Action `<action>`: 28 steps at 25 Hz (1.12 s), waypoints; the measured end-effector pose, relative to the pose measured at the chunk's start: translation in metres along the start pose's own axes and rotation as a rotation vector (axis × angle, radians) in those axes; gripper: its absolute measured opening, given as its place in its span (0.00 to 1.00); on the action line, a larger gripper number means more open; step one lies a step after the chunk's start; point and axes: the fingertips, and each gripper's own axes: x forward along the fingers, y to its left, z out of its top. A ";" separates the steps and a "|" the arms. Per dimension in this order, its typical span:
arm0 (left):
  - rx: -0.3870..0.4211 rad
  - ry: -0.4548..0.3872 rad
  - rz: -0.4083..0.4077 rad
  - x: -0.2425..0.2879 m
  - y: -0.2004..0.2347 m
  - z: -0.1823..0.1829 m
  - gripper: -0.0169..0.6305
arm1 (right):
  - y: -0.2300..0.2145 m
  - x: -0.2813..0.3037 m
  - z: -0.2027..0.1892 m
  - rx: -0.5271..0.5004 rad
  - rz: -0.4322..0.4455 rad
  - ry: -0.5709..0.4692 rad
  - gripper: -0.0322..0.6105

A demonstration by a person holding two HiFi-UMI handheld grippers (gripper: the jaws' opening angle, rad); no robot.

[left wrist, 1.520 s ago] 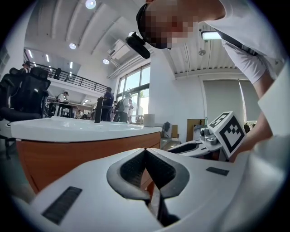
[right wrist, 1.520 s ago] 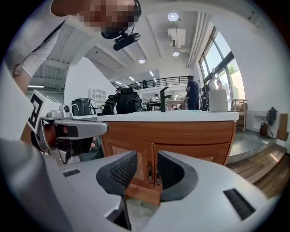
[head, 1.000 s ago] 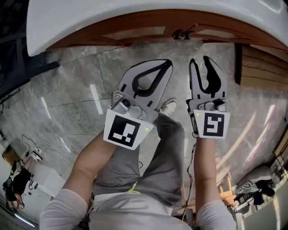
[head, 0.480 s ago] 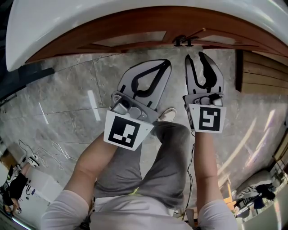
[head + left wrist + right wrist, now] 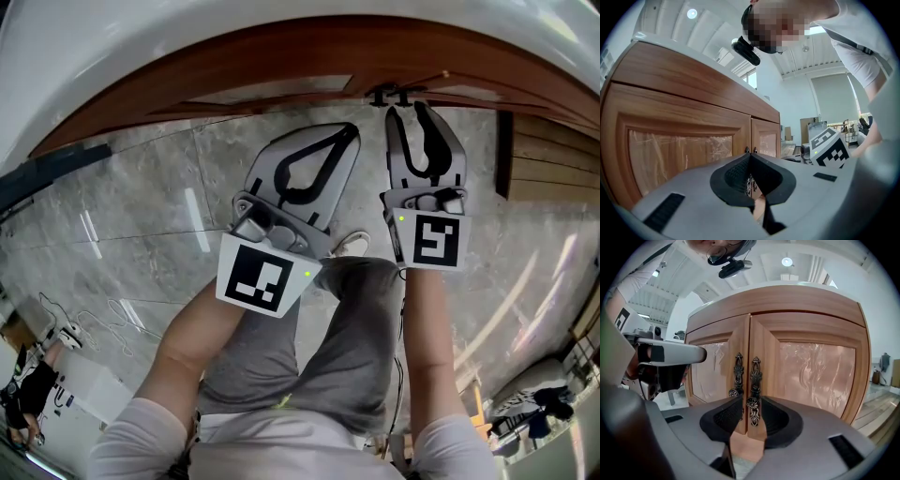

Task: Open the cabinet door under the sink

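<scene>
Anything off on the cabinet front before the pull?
Nothing damaged or askew. Both doors sit shut, the two ornate handles upright side by side. One oddity: wrinkled clear film covers the door panels. The right claw is open with the right handle between its jaws.

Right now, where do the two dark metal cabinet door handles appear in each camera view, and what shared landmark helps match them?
Head view: door handles top, right of centre, beyond the right gripper.
Left gripper view: centre, small, at the jaw tips.
Right gripper view: centre, large, between the open jaws.
Landmark: the white sink rim above the cabinet doors.
</scene>
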 end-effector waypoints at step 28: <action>-0.018 0.007 -0.005 0.001 -0.005 -0.014 0.04 | 0.005 -0.004 -0.015 0.056 0.035 0.077 0.20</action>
